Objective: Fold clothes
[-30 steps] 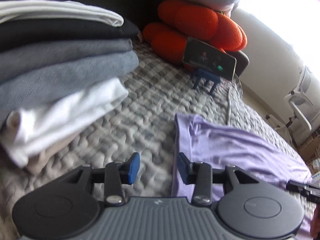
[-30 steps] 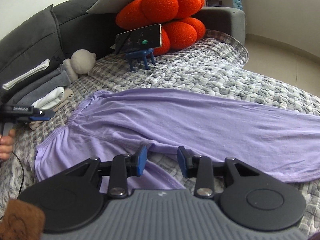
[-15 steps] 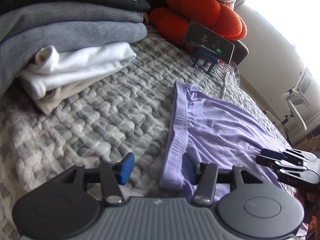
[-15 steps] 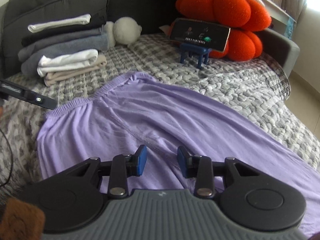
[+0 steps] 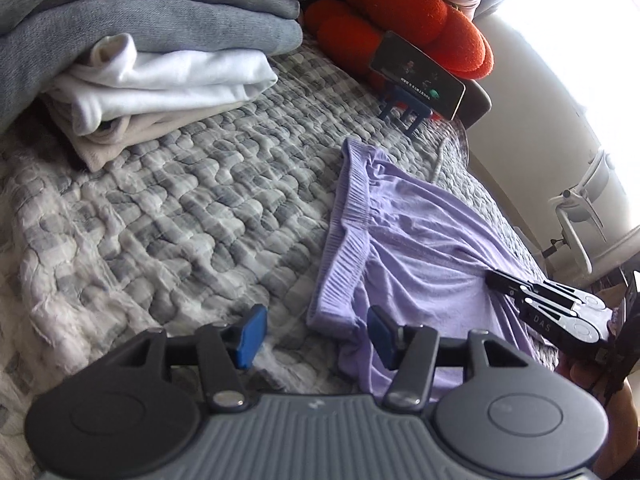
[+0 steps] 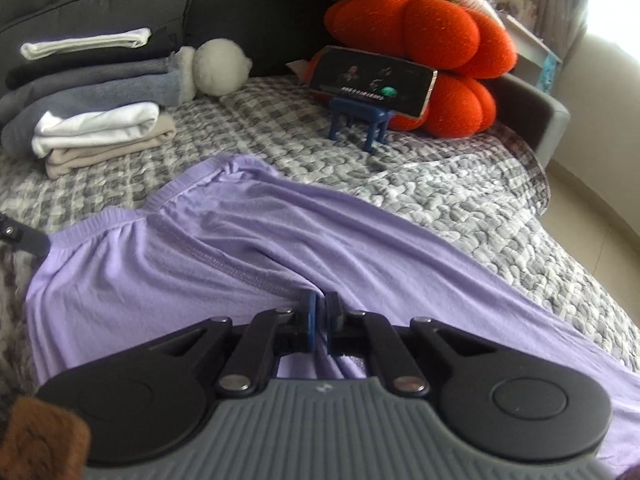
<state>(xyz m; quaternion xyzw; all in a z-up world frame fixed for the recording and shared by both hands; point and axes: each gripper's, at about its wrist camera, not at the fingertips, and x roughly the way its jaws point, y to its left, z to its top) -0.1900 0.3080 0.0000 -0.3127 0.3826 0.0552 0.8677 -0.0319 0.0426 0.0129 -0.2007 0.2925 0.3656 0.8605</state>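
The purple trousers (image 6: pixel 280 248) run off the lower right of the right wrist view, legs cut short. The clothes stack (image 5: pixel 140 40) is clipped at the upper left. The phone (image 6: pixel 372 80) screen is too small to read.

Lilac trousers (image 6: pixel 248 264) on a grey-and-white checked quilt (image 6: pixel 460 200); orange plush cushion (image 6: pixel 436 40) (pumpkin-like), blue phone stand (image 6: pixel 360 114).
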